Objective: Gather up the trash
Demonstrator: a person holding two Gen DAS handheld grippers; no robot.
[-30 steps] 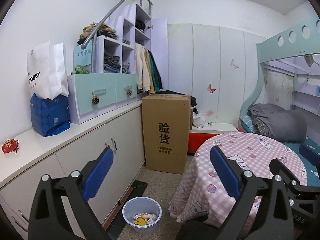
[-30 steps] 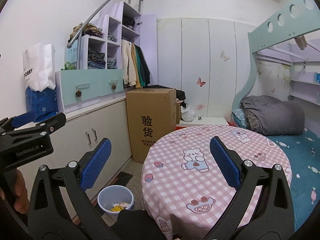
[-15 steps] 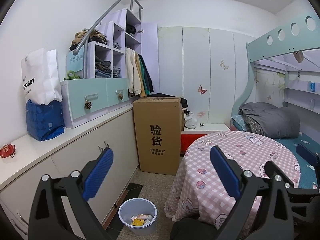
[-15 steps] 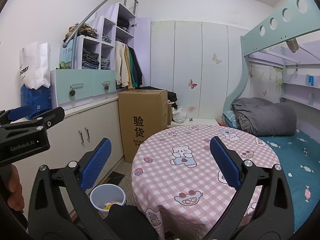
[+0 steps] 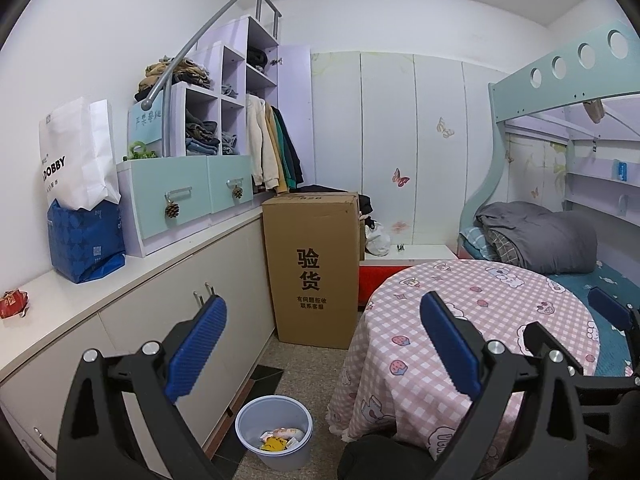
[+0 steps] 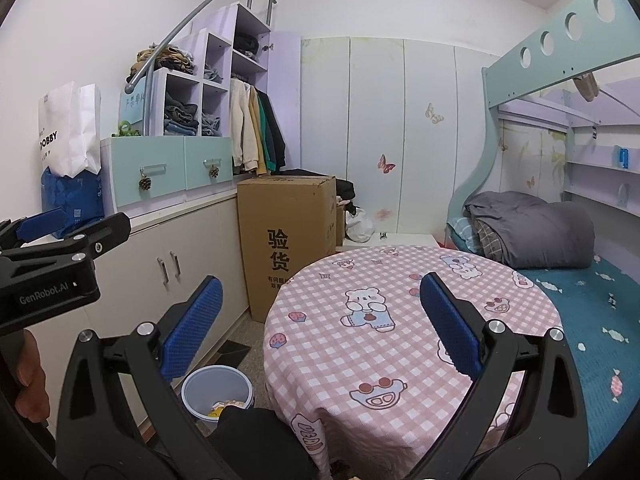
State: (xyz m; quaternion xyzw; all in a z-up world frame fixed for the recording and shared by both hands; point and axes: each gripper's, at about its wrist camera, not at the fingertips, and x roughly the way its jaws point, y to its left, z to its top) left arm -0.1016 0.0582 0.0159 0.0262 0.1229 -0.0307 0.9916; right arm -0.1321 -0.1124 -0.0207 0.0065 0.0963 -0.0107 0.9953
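Jaws: we held both the left gripper [image 5: 322,344] and the right gripper [image 6: 320,328] spread wide, empty.
Trash: wrappers lay in the bin [image 5: 244,428] on the floor beside the table [image 6: 400,344].

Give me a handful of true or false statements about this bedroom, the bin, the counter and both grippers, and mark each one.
1. The left gripper is shut on a wrapper. False: its jaws stand wide apart with nothing between them.
2. The pale blue trash bin on the floor already holds some trash. True.
3. A red crumpled wrapper lies on the white counter. True.
4. The cardboard box lies flat on the round table. False: it stands upright on the floor beside the cabinets.
5. The right gripper is open and empty. True.
6. The white paper bag sits in the trash bin. False: it stands on the counter, above a blue bag.
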